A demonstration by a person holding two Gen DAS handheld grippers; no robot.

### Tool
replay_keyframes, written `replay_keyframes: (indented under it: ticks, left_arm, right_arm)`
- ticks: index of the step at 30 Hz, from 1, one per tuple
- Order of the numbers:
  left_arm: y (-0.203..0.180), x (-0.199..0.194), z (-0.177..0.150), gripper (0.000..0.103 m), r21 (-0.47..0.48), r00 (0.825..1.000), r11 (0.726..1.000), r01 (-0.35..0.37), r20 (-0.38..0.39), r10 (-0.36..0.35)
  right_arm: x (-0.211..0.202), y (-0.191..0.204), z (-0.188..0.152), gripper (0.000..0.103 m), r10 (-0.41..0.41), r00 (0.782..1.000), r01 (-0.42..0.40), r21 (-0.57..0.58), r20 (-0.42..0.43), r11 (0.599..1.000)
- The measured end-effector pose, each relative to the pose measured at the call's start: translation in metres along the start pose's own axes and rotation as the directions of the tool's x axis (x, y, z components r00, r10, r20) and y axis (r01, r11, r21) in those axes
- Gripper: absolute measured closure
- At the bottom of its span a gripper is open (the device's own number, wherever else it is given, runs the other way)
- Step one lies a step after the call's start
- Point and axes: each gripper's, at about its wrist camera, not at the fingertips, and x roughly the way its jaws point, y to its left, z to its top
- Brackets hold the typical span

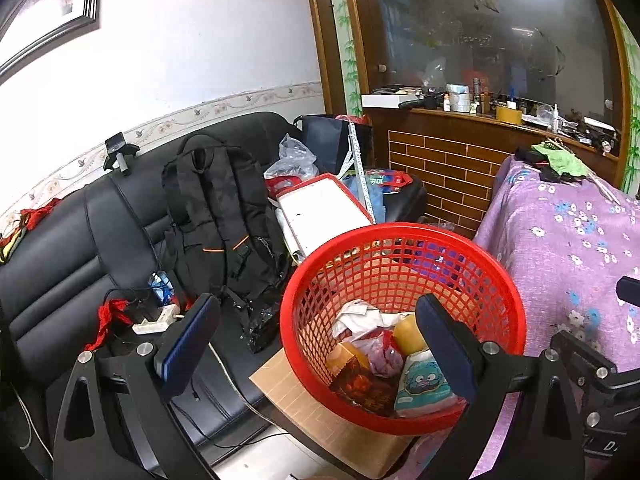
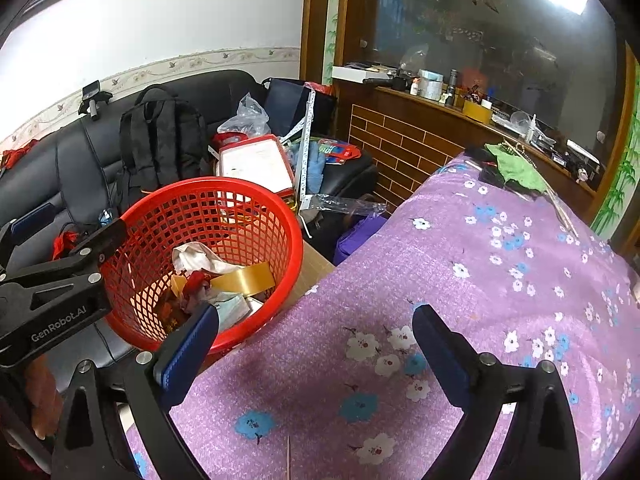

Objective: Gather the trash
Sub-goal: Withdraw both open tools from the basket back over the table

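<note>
Basket [image 1: 404, 236]: red, holds trash – tape roll [image 2: 244, 278], wrappers.
L gripper [image 1: 316, 340]: spread, empty – at basket.
R gripper [image 2: 316, 340]: spread, right of basket.

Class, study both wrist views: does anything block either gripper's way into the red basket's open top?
Nothing visible does. The red basket has no lid; trash lies low inside. Left gripper and right gripper are open and empty.

Red basket [image 2: 256, 200] beside purple tablecloth [image 2: 480, 280]

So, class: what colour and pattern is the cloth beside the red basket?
The cloth is purple with white and blue flowers, clearest in the right wrist view.
</note>
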Motion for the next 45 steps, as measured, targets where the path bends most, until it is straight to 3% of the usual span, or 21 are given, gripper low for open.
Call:
replay_keyframes:
  ticks: [13,25,45]
  left_arm:
    - [0.001,-0.013,-0.007,0.005,0.000,1.000,1.000,-0.015,0.020,0.015]
    - [-0.003,-0.032,-0.017,0.005,0.011,0.998,1.000,0.024,0.050,-0.024]
    - [-0.053,-0.065,-0.021,0.005,0.097,0.992,0.991,0.088,0.082,-0.096]
  right_arm:
    - [-0.021,-0.001,-0.013,0.003,-0.014,0.999,0.014,-0.015,0.033,1.000]
    - [-0.057,-0.011,-0.036,0.001,-0.055,0.995,0.057,-0.023,0.087,0.998]
    - [-0.090,-0.061,-0.079,0.000,-0.139,0.984,0.131,0.078,0.109,0.988]
